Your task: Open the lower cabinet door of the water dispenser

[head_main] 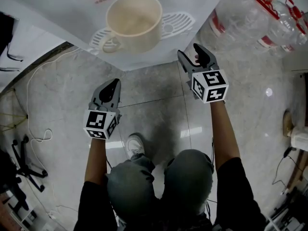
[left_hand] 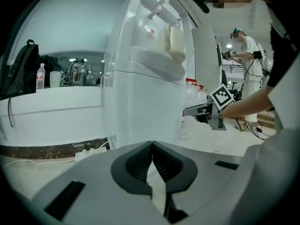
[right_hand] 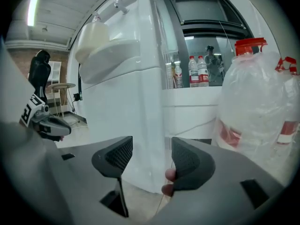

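A tall white plastic water dispenser (left_hand: 150,78) stands on a pale tiled floor (head_main: 154,100). Its lower cabinet door (right_hand: 117,125), a flat white panel below the drip tray (head_main: 175,23), sits flush and closed. A large clear plastic water jug with a red cap (right_hand: 262,102) stands to its right. The right gripper (right_hand: 151,149) has its jaws wide apart and empty, framing the cabinet's front corner edge. The left gripper (left_hand: 152,146), held farther from the dispenser, is closed on nothing. A cream mug (head_main: 134,19) rests on the tray.

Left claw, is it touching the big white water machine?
Apart. The head view shows a strip of floor between the shut left claw and the water dispenser.
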A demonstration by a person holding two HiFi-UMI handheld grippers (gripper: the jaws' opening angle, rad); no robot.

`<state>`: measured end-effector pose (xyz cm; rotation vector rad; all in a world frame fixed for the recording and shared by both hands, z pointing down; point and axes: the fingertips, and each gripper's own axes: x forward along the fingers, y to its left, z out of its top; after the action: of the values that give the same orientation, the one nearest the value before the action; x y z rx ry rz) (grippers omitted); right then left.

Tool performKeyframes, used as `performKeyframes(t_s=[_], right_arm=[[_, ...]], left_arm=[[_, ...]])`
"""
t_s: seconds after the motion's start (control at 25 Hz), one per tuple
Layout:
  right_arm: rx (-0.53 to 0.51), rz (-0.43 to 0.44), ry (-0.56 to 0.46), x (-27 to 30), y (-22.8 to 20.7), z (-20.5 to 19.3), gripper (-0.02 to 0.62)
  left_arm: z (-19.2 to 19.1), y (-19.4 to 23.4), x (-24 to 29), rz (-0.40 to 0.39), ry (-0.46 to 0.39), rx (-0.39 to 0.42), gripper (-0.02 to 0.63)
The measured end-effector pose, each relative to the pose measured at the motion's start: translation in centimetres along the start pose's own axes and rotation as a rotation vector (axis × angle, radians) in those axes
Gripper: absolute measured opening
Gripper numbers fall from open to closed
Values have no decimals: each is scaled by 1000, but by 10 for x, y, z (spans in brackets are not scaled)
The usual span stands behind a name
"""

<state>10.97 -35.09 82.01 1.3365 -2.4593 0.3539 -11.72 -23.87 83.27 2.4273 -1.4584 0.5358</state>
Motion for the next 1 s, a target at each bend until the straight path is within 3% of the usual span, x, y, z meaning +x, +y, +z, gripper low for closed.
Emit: performKeyframes(t_s=[0.2,0.56,0.72,1.0], right_arm=[[10,21,-9,11,-5,6,264],[-33,90,27,20,-2,8,264],[-73,122,50,21,0,8,256],[-114,83,70,19,1,10,242]], left_arm=[[-7,-7,2,-28,23,31,12],[-20,-1,0,-22,52,2,12],[-25,-10,1,-54,77,50,12],[-29,-15,-1,-63,76,41,12]])
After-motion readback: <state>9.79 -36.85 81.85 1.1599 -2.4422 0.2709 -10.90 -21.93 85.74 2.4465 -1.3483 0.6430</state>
